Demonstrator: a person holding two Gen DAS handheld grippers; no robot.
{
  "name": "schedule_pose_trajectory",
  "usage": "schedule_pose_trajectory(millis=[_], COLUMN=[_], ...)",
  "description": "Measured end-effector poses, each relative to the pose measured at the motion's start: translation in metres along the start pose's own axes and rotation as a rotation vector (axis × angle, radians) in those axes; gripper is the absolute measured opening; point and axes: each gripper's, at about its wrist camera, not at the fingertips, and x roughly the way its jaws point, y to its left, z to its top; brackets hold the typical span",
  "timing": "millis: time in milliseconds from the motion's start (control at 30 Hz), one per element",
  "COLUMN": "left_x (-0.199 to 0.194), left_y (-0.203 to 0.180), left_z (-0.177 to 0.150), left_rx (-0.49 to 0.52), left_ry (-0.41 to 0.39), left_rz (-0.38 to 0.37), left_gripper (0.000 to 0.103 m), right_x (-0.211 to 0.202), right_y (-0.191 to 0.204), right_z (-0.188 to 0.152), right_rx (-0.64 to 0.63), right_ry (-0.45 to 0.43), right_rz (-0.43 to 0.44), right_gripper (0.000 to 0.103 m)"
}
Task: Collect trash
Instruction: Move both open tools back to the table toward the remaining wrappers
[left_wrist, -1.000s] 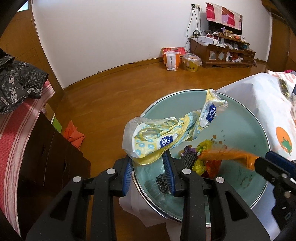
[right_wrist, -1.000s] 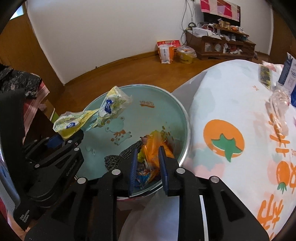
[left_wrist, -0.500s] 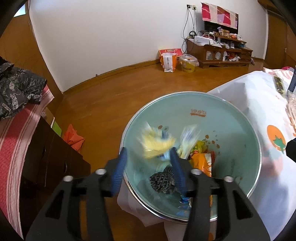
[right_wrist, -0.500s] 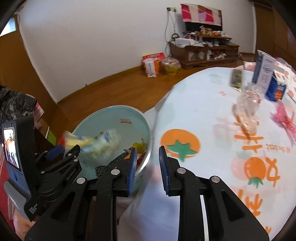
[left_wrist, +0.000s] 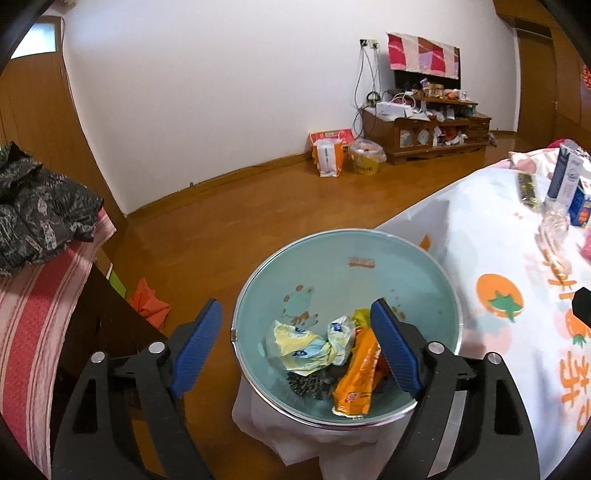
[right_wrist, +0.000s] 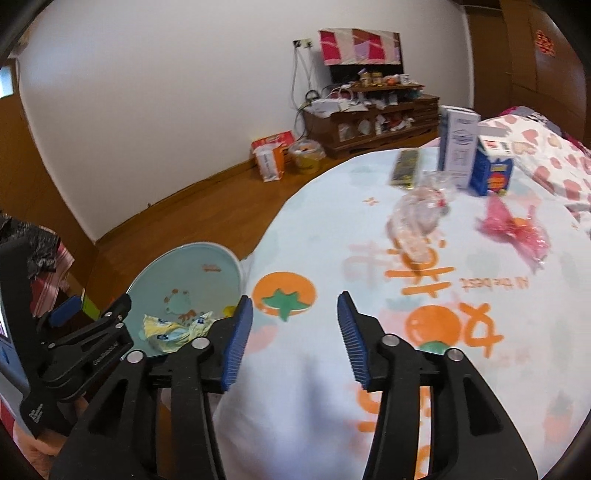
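A pale green basin (left_wrist: 332, 254) stands beside the table and holds trash. In it lie a crumpled yellow and blue tissue wrapper (left_wrist: 295, 341), an orange snack wrapper (left_wrist: 356, 373) and dark scraps. My left gripper (left_wrist: 295, 332) hangs above the basin, its jaws opening with nothing between them. My right gripper (right_wrist: 295, 330) is over the tablecloth (right_wrist: 369, 258), its jaws opening and empty. The right wrist view shows the basin (right_wrist: 192, 266) at lower left. On the table lie a clear crumpled wrapper (right_wrist: 417, 218), a pink wrapper (right_wrist: 513, 229) and a dark packet (right_wrist: 406, 170).
Two cartons (right_wrist: 458, 147) stand at the table's far side. A dark cabinet (left_wrist: 122, 332) with a striped cloth stands left of the basin. An orange cloth (left_wrist: 147, 302) lies on the wooden floor. A low shelf (left_wrist: 424, 136) and bags (left_wrist: 328, 155) line the far wall.
The left gripper let go of the yellow tissue wrapper, which dropped into the basin, and rose. The right gripper released the orange wrapper into the basin and swung right over the table, opening.
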Motion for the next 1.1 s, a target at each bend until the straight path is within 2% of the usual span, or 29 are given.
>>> schedule_pose_trajectory(millis=[233,700,1100], left_x=[-0.027,-0.073,-0.097], left_y=[-0.017,-0.073,-0.116], left_z=[0.003,-0.001,-0.002], left_rx=[0.03,0.121,0.19], left_ry=[-0.06,-0.137,-0.177], left_rz=[-0.028,-0.102,-0.175], left_gripper=[0.09,0.095,0.097], right_x=[-0.024,-0.064,-0.087], right_y=[-0.027,-0.082,-0.127], right_z=[-0.003,-0.018,-0.032], right_rx=[0.039,0.119,0.192], right_ry=[-0.045,-0.1,-0.117], right_rz=[-0.056,-0.151,-0.218], right_gripper=[0.053,0.055,0.055])
